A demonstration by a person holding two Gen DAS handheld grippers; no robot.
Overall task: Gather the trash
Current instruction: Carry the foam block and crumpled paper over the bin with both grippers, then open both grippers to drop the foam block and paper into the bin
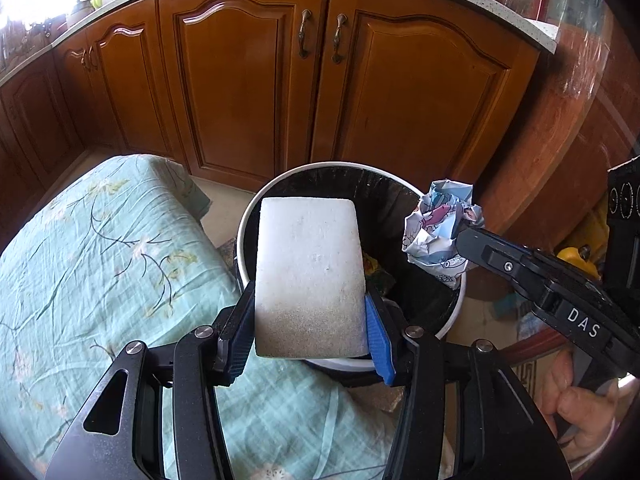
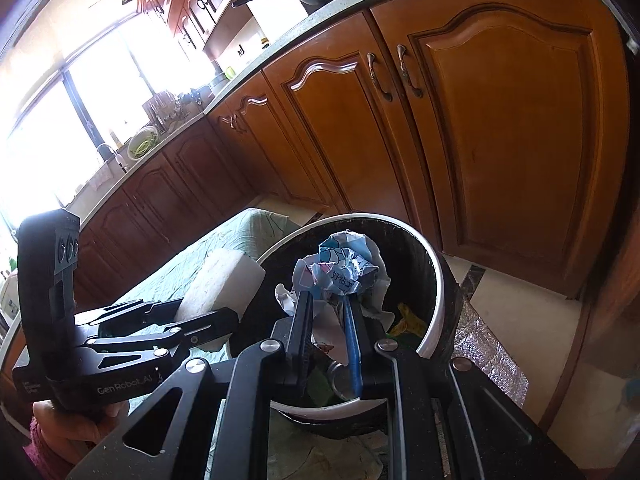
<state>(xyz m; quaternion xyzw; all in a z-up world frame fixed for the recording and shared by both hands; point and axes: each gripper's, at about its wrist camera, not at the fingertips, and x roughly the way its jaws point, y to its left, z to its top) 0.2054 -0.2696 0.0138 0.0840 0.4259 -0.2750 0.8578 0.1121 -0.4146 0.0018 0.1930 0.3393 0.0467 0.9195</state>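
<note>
My left gripper [image 1: 310, 300] is shut on a white foam block [image 1: 310, 272], which hangs over the near left rim of the white trash bin [image 1: 452, 312]. The bin has a black liner and some yellow scraps at its bottom. My right gripper [image 2: 328, 300] is shut on a crumpled printed wrapper [image 2: 340, 268], blue, white and pink, held above the bin's opening [image 2: 436, 300]. In the left wrist view the wrapper [image 1: 438, 228] sits over the bin's right rim, pinched by the right gripper [image 1: 464, 240]. The foam block [image 2: 222, 284] shows at left in the right wrist view.
Wooden cabinet doors [image 1: 248, 80] stand just behind the bin under a speckled counter. A surface under a green flowered cloth [image 1: 100, 272] lies left of the bin. A round wooden table edge [image 1: 560, 160] is at the right. A person's hand [image 1: 580, 412] grips the right tool.
</note>
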